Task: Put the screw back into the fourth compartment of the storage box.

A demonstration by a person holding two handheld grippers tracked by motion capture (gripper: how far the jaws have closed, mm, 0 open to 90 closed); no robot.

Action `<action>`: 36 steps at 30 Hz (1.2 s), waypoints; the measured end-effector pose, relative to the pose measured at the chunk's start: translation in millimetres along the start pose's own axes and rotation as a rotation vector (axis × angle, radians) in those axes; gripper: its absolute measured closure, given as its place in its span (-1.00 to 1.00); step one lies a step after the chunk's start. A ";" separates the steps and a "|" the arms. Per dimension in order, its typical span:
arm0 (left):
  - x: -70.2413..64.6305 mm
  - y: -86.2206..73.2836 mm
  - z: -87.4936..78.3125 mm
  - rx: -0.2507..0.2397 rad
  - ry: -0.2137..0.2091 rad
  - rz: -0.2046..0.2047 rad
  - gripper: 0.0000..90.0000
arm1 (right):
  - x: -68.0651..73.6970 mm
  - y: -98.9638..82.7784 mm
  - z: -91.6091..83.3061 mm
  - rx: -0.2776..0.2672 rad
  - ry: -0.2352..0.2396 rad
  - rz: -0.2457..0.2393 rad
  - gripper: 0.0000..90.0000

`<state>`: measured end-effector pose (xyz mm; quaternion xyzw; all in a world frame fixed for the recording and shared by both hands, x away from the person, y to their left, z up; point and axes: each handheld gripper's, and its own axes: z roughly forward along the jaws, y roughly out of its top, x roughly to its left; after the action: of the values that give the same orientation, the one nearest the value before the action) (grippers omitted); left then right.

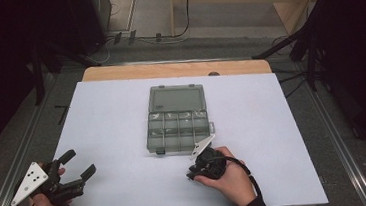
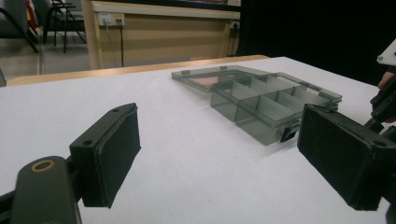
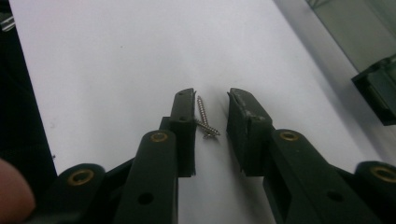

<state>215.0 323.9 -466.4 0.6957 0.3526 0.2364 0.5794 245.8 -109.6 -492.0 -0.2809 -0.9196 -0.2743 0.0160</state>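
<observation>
Right gripper (image 3: 210,105) low over the table (image 1: 107,119), jaws narrowed but not touching the two screws (image 3: 204,119) between them. Screws lie just before the open box (image 1: 178,118). Left gripper (image 1: 78,165) wide open, holding nothing.

Two screws (image 3: 204,119) lie crossed on the white table (image 1: 113,129) between the jaws of the right gripper (image 3: 211,114). One grey compartment box (image 1: 178,121) sits beyond those jaws, lid open. Two grippers are present; the left gripper (image 2: 219,154) has nothing between its jaws.

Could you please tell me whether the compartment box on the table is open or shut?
Open: the box's lid lies folded back flat, exposing its compartments.
</observation>
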 end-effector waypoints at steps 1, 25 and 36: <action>0.2 -0.1 0.2 -0.002 -0.001 -0.002 -0.70 | 0.2 0.0 -0.1 0.002 -0.004 -0.003 0.70; 0.9 -0.5 0.9 0.001 -0.003 -0.004 -0.70 | 3.9 -0.6 -10.6 -0.027 -0.006 -0.009 0.99; 0.5 -0.1 0.1 0.003 -0.003 0.000 -0.70 | -0.4 2.1 -23.1 -0.047 -0.011 0.013 0.99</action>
<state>215.4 324.3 -466.5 0.6968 0.3523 0.2349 0.5789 244.4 -120.2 -471.5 -0.2887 -0.9112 -0.2939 0.0060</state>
